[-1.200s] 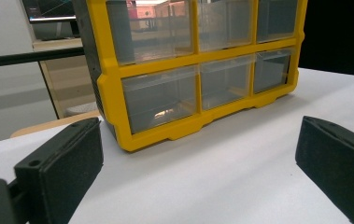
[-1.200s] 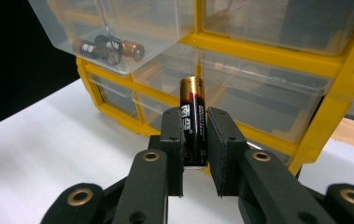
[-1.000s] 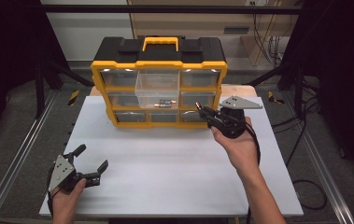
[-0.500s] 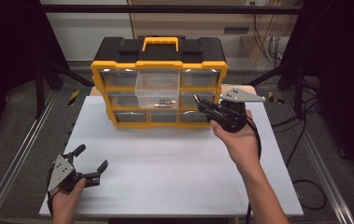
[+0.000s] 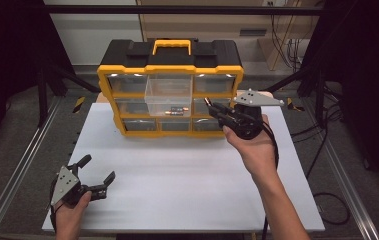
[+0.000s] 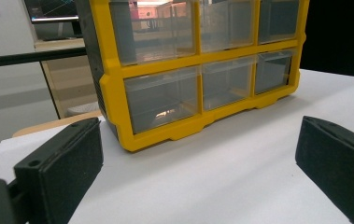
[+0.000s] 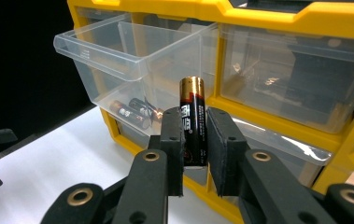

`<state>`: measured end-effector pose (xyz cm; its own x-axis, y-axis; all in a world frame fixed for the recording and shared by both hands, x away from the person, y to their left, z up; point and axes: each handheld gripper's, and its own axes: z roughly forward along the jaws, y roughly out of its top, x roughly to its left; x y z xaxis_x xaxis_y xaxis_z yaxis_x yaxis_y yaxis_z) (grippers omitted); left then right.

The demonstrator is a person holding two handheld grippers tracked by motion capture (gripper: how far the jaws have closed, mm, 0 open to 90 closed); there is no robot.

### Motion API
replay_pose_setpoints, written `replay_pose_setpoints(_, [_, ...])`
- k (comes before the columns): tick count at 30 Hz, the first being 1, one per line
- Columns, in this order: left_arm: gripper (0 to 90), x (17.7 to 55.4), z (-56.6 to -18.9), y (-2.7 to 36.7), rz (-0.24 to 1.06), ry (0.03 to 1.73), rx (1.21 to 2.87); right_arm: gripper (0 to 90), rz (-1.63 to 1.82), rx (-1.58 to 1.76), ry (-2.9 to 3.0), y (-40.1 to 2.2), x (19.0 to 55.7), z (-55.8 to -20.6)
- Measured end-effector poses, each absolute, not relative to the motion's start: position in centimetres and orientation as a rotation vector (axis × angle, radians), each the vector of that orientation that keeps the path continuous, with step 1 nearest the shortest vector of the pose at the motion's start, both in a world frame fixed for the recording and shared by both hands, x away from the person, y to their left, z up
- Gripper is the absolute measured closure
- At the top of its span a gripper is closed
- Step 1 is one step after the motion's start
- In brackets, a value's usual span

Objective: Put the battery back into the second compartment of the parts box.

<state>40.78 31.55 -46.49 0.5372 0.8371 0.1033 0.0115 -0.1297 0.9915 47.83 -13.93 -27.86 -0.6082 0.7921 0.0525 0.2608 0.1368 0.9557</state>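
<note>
High view, nearest edge first: my left claw [image 5: 96,176] sits low at the front left corner of the white tabletop [image 5: 177,190], held in the left hand [image 5: 69,212], its two jaws spread wide with nothing between them. In the left gripper view those jaws stand far apart over bare tabletop, aimed at the bottom row of the yellow drawer cabinet [image 6: 198,60].

Farther in and to the right, my right hand [image 5: 254,150] carries the right claw [image 5: 212,107] up off the tabletop, its tip just in front of the cabinet's middle row, to the right of the pulled-out clear drawer [image 5: 169,95]. In the right gripper view I see that claw [image 7: 194,140] pinching a black and gold battery [image 7: 193,119] upright between its pads, the gold end sticking up above the jaws. The battery is outside the drawer, near its front right corner.

Beyond it, the clear drawer [image 7: 137,60] juts out from the cabinet's frame. On its floor lie what look like two more batteries [image 7: 135,112], side by side, though the plastic wall blurs them.

At the back, the cabinet [image 5: 169,75] stands on the far part of the tabletop with its black top and yellow handle [image 5: 172,46], the other drawers pushed in.
</note>
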Motion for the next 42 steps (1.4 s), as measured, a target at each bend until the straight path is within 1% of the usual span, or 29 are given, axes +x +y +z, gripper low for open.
replay_pose_setpoints(42, [0.5,40.8,-46.5,31.4,0.84,0.748,1.551,77.1,1.506,0.951,1.941,-13.1,47.7,-25.6])
